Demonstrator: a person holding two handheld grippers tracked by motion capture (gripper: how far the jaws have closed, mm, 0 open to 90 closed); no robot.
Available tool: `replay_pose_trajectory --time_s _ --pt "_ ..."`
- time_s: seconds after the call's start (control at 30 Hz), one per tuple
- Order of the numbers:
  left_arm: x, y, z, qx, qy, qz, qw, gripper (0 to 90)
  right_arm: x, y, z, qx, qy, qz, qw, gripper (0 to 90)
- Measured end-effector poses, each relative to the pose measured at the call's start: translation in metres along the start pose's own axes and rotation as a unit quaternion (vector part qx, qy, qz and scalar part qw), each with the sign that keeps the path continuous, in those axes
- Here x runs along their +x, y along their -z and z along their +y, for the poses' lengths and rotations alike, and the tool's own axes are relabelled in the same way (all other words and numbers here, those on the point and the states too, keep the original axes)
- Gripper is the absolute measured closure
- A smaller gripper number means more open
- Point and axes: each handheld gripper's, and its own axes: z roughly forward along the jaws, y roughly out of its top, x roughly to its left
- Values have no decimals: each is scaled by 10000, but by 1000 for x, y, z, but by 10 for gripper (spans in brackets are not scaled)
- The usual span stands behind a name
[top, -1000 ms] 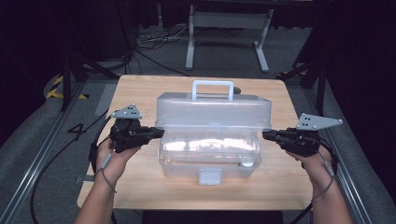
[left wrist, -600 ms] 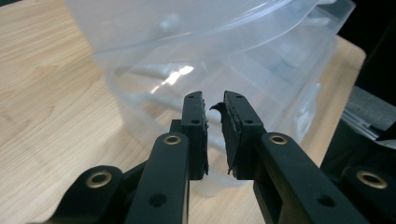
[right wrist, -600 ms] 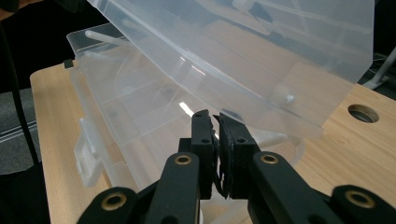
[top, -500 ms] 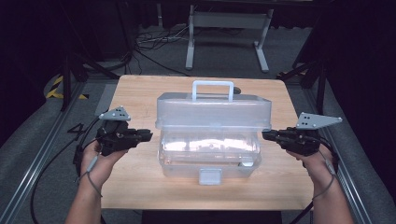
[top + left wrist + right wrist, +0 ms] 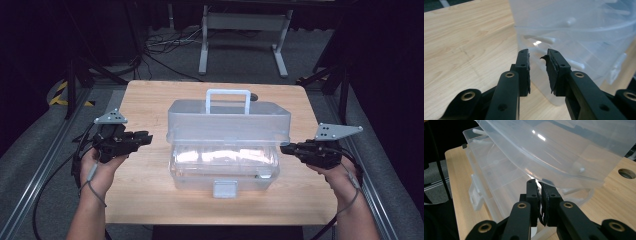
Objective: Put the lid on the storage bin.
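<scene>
High view looks down on a clear plastic toolbox [image 5: 227,145] sitting at the middle of the wooden table [image 5: 145,100], its lid raised partway and the white carry handle [image 5: 228,99] standing up at twelve o'clock on the lid, with a small latch tab [image 5: 225,188] on the front wall at six o'clock. At nine o'clock from the box, the left gripper [image 5: 145,138] hovers over bare wood, clear of the box wall, held in the person's left hand [image 5: 100,167]. Its jaws have just been opening; in the left gripper view [image 5: 537,72] they stand narrowly parted with nothing between them, the clear box wall just beyond the tips. At three o'clock, the right gripper [image 5: 286,148] reaches the box's end, held in the person's right hand [image 5: 337,172]. In the right gripper view [image 5: 539,202] its jaws are pinched close together at the edge where the tilted lid meets the base, apparently on the lid's rim, though the contact itself is hard to make out through the clear plastic.
</scene>
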Motion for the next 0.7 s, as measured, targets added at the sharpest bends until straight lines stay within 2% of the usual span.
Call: replay_pose_trajectory --time_s 0.17,0.23,0.37,0.7 --pt "6 -4 0 -5 39 80 10000 685 3 -3 -2 204 -12 27 9998 850" --pt "7 -5 -1 -47 -30 120 9999 672 4 -3 -2 286 19 29 9996 850" --pt "8 -7 -1 -43 -9 101 9999 664 5 -3 -3 384 34 37 9993 849" --pt "5 -10 0 -22 -84 177 9998 653 6 -4 -3 720 -2 174 9973 850"
